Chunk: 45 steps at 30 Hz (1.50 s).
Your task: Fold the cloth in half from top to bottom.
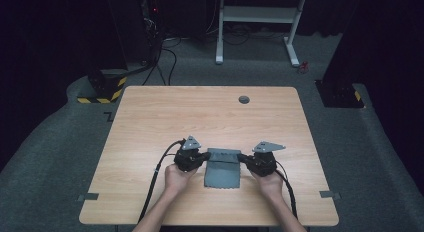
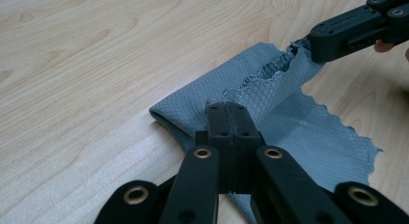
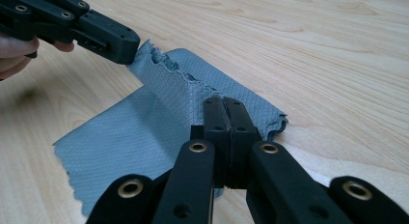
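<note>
A grey cloth with a diamond weave and zigzag-cut edges lies on the wooden table, near the front middle. My left gripper is shut on the cloth's far left corner, and my right gripper is shut on its far right corner. In the left gripper view my jaws pinch a raised fold of the cloth, with the right gripper biting the far corner. The right gripper view shows my jaws closed on the cloth, and the left gripper holds the other corner. The edge between the two grippers is lifted and crumpled.
A round grey grommet sits in the table's far edge area. Small tape strips mark the front corners. Beyond the table stand a white desk frame, cables, and a yellow-black striped base.
</note>
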### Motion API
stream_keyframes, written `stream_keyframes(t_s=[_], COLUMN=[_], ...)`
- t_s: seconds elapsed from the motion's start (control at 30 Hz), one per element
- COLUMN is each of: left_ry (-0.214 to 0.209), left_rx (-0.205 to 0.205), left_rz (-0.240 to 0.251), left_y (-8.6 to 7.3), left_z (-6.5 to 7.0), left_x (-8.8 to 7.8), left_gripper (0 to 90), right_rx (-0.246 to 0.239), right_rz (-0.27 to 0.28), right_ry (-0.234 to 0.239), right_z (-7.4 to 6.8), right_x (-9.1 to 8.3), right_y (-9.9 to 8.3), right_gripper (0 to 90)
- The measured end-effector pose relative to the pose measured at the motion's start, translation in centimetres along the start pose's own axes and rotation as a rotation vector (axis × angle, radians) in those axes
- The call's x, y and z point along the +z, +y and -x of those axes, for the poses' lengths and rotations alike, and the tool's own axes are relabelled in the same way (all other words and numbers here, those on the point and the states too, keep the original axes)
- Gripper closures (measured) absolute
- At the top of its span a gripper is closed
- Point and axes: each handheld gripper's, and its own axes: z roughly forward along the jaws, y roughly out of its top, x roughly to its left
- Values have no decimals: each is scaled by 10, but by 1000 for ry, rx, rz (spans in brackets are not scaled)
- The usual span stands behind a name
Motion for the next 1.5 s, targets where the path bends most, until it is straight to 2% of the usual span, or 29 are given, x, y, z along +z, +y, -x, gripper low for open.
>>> stream_keyframes(t_s=[0.4, 0.53, 0.77, 1.37, 1.43, 1.5], left_ry=[-20, -25, -46, -79, -72, -75], left_rx=[-9, 2, 1, 29, 41, 35], left_rz=[-8, -3, 5, -50, -65, -65], left_y=[-10, -12, -21, -34, -37, -39], left_z=[4, 6, 8, 23, 24, 26], left_x=[-2, -5, -10, -10, -8, -9], left_gripper=[900, 900, 900, 900, 900, 899], right_rx=[3, -20, -18, -38, -51, -61], right_rz=[-14, -12, -43, -57, -69, -74], right_ry=[20, 16, 24, 28, 28, 27], right_z=[-7, -11, -17, -30, -33, -34], right_x=[-2, -5, -3, -11, -12, -13], right_y=[-9, -10, -18, -34, -37, -38], right_gripper=[899, 899, 899, 898, 896, 896])
